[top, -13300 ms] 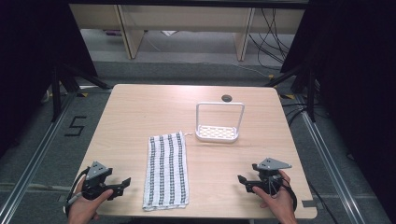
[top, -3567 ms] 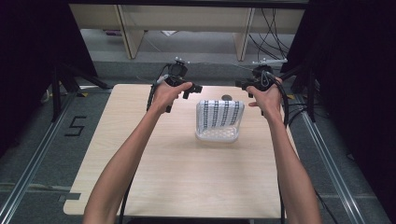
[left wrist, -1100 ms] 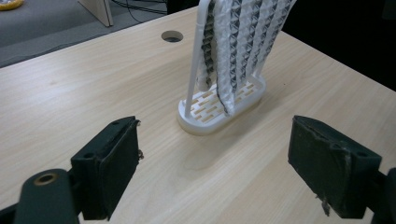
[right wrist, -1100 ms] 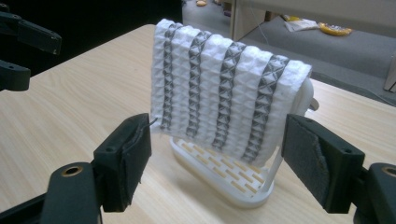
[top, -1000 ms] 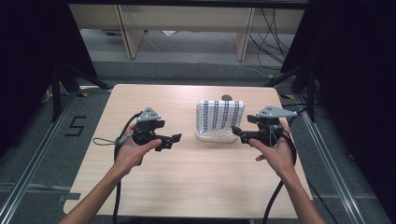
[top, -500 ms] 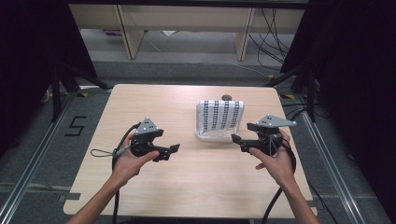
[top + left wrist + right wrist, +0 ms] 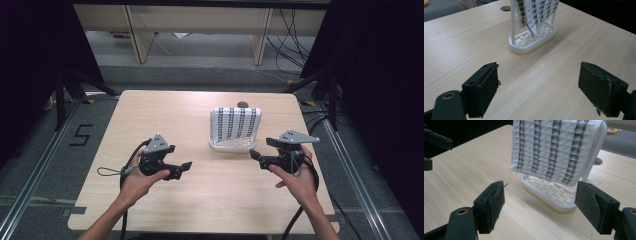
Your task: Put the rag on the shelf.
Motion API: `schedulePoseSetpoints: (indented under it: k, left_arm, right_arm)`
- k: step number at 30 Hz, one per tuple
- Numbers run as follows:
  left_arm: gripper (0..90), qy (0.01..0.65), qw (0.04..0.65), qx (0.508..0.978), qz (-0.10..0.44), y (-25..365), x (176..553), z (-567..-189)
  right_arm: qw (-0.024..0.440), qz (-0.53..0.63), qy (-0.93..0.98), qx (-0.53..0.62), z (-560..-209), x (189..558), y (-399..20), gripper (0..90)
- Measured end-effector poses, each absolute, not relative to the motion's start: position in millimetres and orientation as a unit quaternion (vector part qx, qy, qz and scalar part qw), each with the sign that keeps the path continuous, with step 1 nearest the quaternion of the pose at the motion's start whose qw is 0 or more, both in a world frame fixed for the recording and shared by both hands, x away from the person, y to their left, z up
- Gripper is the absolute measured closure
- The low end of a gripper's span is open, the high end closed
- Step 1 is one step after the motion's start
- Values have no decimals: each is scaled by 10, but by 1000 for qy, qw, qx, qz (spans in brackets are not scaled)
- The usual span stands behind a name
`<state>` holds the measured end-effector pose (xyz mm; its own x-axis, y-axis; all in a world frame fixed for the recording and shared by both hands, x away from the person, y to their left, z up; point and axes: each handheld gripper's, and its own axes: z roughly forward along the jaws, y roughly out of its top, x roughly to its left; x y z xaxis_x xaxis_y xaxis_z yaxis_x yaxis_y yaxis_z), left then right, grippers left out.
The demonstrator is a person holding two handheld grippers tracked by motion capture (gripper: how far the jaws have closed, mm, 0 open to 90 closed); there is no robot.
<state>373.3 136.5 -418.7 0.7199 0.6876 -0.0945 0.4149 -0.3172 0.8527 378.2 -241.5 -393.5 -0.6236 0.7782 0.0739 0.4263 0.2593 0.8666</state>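
Evidently the hanging step is complete: the striped towel (image 7: 235, 123) drapes over the white rack (image 7: 230, 146), apparently evenly. Left gripper (image 7: 184, 166) and right gripper (image 7: 254, 153) are wide open, empty.

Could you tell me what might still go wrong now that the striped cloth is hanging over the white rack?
The cloth hangs unevenly in the left gripper view, one corner dipping toward the rack base, so it might slide off. The rack looks light; a bump from the open right tool, which is close beside it, could tip it. The left tool is open and well clear, so it poses little risk.
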Motion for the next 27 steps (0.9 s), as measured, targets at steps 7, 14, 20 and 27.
schedulePoseSetpoints:
  k: [7, 14, 20, 27]
  left_arm:
    - [159, 345, 471, 798, 149, 1393, 3683, -4221]
    - [159, 344, 475, 797, 149, 1434, 3632, -4260]
    - [159, 342, 473, 799, 145, 1451, 3608, -4310]
    - [159, 340, 474, 800, 141, 1441, 3571, -4366]
  right_arm:
    - [193, 469, 771, 385, -3974, 3736, -2423, 249]
    - [185, 469, 775, 382, -4017, 3671, -2428, 248]
    - [179, 470, 774, 385, -4077, 3626, -2431, 246]
    - [173, 475, 773, 384, -4141, 3595, -2433, 246]
